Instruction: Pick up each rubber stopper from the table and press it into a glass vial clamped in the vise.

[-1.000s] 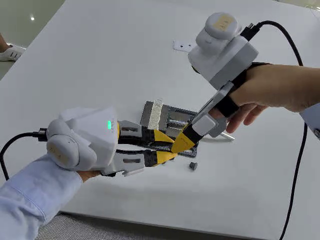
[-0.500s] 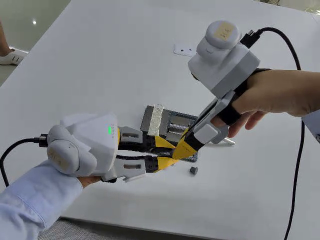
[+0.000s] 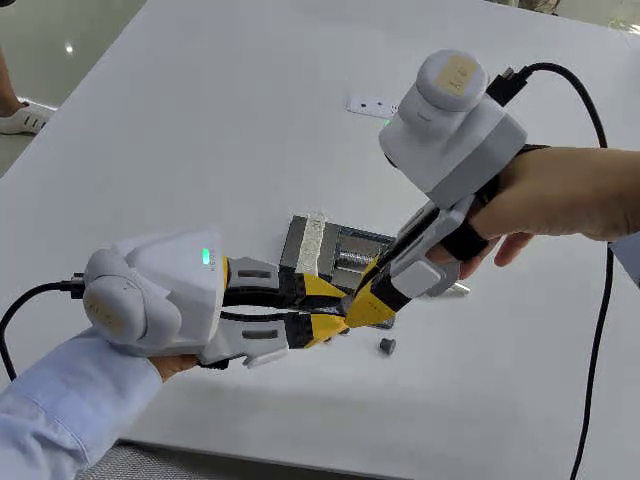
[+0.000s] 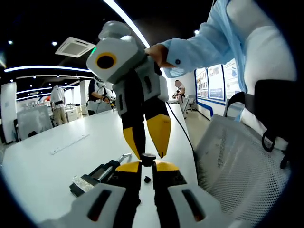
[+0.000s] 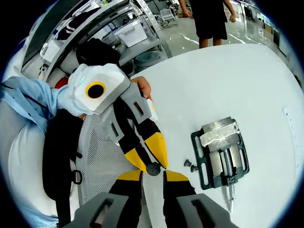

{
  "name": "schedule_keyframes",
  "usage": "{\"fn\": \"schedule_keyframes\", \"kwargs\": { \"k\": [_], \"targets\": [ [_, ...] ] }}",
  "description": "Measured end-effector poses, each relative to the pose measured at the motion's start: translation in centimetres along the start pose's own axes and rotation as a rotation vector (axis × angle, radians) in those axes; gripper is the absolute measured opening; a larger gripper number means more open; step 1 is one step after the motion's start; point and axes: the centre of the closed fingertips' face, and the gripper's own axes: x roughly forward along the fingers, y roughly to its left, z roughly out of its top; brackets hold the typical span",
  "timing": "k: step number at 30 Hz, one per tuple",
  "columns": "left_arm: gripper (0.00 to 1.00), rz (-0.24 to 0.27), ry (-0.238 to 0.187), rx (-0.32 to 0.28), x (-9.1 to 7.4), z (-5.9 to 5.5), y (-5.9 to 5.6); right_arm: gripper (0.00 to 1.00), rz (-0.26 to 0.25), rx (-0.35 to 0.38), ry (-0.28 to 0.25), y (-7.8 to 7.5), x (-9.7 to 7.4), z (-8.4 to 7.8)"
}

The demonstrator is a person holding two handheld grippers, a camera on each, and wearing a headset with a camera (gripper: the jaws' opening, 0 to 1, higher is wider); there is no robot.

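Lower left in the head view, the left gripper [image 4: 147, 166] reaches right with its jaws almost closed, pinching a rubber stopper [image 5: 153, 169] at their tips. The right gripper [image 5: 153, 176] slants down from the upper right to meet it, jaws narrowly parted about the same stopper; whether they bear on it cannot be told. Over the last second the two have stayed tip to tip, so the hand-over looks unfinished. A loose stopper [image 3: 387, 346] lies on the worktop [image 3: 250, 130] just right of them, and the vise [image 3: 340, 250] waits just behind, at centre frame.
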Motion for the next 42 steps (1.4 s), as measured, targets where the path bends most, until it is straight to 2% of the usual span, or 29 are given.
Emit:
{"fn": "schedule_keyframes", "kwargs": {
  "k": [7, 13, 23, 30, 34, 42],
  "targets": [
    [0.04, -0.003, -0.008, -0.065, -0.2, -0.4, 0.0, 0.15, -0.038, -0.103, -0.011, -0.1, -0.4, 0.0],
    [0.04, -0.006, -0.026, -0.124, -0.2, -0.2, 0.1, 0.14, -0.11, -0.22, -0.036, -1.0, -0.7, 0.8],
    [0.04, -0.016, -0.041, -0.188, -0.2, 0.0, 0.0, 0.09, -0.143, -0.362, -0.033, -0.7, -0.6, 1.1],
    [0.03, -0.016, -0.059, -0.231, -0.4, 0.2, 0.1, 0.11, -0.151, -0.418, -0.016, -0.4, -0.4, 1.1],
    [0.03, -0.028, -0.058, -0.241, -0.5, 0.1, -0.1, 0.09, -0.164, -0.435, -0.016, -0.4, -0.4, 1.3],
    [0.03, -0.042, -0.064, -0.26, -0.4, 0.2, -0.3, 0.09, -0.155, -0.474, 0.0, -0.1, -0.3, 1.3]
  ]
}}
